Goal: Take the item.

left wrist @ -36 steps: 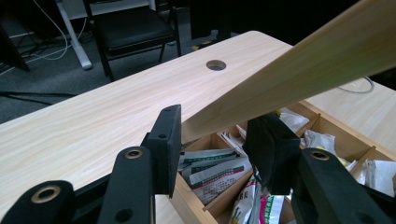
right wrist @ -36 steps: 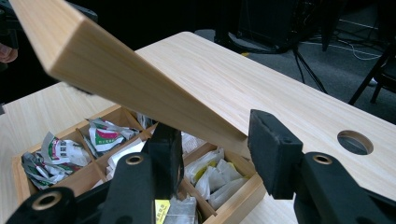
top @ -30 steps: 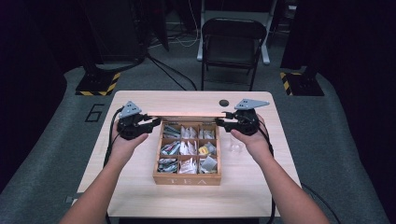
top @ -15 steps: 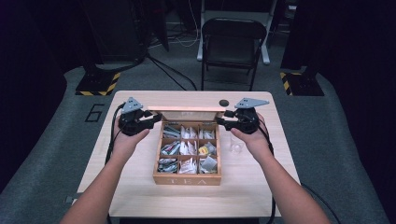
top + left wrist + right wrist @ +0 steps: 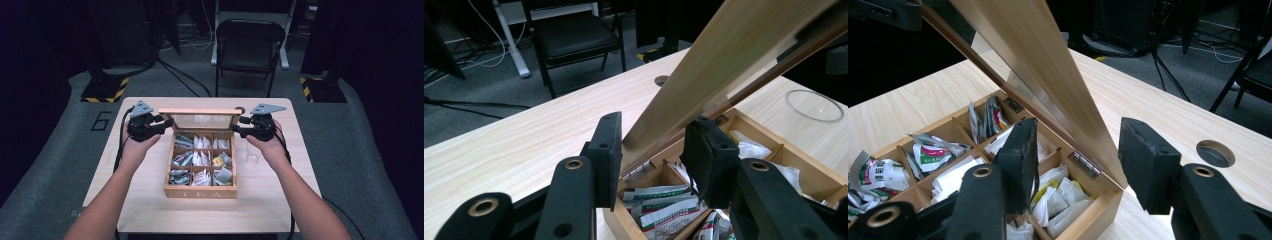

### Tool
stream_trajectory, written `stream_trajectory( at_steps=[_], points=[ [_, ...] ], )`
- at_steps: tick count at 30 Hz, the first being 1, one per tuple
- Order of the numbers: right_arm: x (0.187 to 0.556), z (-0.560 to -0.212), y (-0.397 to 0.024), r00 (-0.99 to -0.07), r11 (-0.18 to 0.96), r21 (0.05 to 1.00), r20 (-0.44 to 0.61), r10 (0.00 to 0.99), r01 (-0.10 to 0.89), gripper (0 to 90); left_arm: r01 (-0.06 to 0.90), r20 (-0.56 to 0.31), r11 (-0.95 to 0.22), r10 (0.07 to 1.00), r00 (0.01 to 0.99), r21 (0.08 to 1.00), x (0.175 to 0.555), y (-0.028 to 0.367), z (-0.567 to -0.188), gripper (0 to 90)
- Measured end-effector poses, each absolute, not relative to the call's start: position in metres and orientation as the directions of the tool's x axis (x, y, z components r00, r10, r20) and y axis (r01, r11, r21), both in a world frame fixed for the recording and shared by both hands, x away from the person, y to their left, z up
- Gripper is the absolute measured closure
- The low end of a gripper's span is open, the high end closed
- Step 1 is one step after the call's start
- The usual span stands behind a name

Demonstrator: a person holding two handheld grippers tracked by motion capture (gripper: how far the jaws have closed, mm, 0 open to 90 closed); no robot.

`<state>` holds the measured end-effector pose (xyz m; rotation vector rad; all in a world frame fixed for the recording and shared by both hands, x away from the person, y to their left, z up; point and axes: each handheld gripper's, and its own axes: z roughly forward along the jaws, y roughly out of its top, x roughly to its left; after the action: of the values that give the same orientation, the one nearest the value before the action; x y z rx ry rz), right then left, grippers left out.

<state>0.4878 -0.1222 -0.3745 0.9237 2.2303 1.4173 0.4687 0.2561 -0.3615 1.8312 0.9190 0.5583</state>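
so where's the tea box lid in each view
High view: the lid stands raised at the back edge of the tea box, mid-table, between the two tongs.
Left gripper view: the lid slants from between the jaws up to the top right.
Right gripper view: the lid slants from the top left down between the jaws.
Shared landmark: the round hole in the tabletop.

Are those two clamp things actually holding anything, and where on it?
The left hand-held gripper pinches the tea box's open lid at its side edge. The right hand-held gripper straddles the opposite edge, jaws just opening, not gripping.
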Motion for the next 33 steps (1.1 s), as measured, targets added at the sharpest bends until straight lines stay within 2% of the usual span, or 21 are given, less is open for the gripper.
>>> stream_trajectory(
  at_steps=[11,18,33],
  points=[
    [0.496,-0.379,-0.117,-0.737,0.309,0.893,0.035,0.674,0.326,49.7,0.352,-0.031,-0.235,0.793,0.609,0.906,0.474,0.256,-0.359,59.6],
    [0.505,-0.385,-0.117,-0.738,0.338,0.875,0.032,0.674,0.347,53.8,0.355,-0.040,-0.233,0.786,0.617,0.905,0.477,0.258,-0.359,59.6],
    [0.520,-0.388,-0.114,-0.725,0.306,0.879,0.062,0.686,0.366,59.8,0.347,-0.037,-0.227,0.789,0.613,0.910,0.485,0.258,-0.359,60.2]
  ],
)
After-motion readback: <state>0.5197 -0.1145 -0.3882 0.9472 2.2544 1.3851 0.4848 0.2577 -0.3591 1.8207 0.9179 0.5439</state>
